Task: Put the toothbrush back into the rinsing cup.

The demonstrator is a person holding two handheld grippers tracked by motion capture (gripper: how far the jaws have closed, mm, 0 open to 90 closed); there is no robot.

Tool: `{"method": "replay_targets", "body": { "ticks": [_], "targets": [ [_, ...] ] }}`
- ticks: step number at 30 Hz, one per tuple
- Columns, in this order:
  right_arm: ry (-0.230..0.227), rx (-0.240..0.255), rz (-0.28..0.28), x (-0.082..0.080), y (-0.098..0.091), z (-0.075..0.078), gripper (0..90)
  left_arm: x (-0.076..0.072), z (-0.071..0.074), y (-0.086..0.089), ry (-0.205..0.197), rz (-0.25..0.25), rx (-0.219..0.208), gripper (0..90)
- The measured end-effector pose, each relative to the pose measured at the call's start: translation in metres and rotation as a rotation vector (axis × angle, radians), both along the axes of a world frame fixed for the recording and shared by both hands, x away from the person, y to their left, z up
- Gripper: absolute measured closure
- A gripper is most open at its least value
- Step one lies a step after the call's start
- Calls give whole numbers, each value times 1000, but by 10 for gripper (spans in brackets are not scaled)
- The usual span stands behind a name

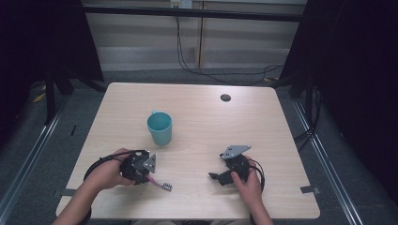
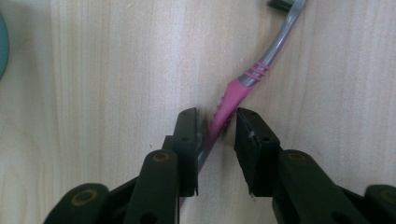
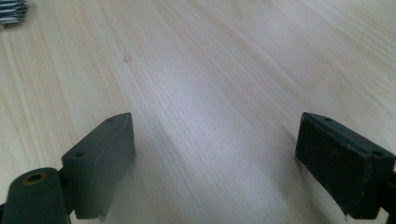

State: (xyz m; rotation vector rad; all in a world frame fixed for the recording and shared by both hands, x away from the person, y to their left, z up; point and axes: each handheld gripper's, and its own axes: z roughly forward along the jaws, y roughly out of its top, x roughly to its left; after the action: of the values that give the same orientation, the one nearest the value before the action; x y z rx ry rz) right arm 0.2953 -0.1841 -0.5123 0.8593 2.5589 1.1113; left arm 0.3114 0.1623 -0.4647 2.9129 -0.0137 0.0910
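A pink and grey toothbrush (image 1: 159, 183) lies flat on the wooden table (image 1: 206, 117) near its front left. My left gripper (image 1: 149, 178) points down at it. In the left gripper view the gripper (image 2: 216, 116) has its jaws closed in on the pink handle (image 2: 229, 98), and the grey neck runs up to the bristle head. A teal cup (image 1: 159, 127) stands upright behind it, left of the table's centre. My right gripper (image 1: 217, 165) rests at the front right, and in its own view this gripper (image 3: 215, 140) is wide open over bare wood. The bristles (image 3: 11, 11) show at that view's top left corner.
A dark round cable hole (image 1: 225, 97) sits in the table at the back right. The teal cup's rim (image 2: 2, 46) shows at the left edge of the left gripper view. Cables hang down the wall behind the table. Dark curtains flank both sides.
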Motion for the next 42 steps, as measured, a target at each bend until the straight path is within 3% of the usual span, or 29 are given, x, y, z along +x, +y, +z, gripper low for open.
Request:
{"method": "replay_targets", "body": {
  "ticks": [7, 16, 22, 27, 35, 42],
  "targets": [
    [-1, -1, 0, 0, 0, 0, 114, 2, 0, 2, 18, 17, -5, 735],
    [0, 0, 0, 0, 0, 0, 114, 2, 3, -3, 27, 10, -8, 698],
    [-1, -1, 0, 0, 0, 0, 114, 1, 0, -5, 40, -5, 7, 709],
    [-1, -1, 0, 0, 0, 0, 114, 1, 1, -8, 54, -18, 38, 781],
    [-1, -1, -1, 0, 0, 0, 114, 3, 0, -5, 101, 46, 1, 821],
    [-1, -1, 0, 0, 0, 0, 114, 4, 1, -8, 134, 79, 43, 823]
  ]
}}
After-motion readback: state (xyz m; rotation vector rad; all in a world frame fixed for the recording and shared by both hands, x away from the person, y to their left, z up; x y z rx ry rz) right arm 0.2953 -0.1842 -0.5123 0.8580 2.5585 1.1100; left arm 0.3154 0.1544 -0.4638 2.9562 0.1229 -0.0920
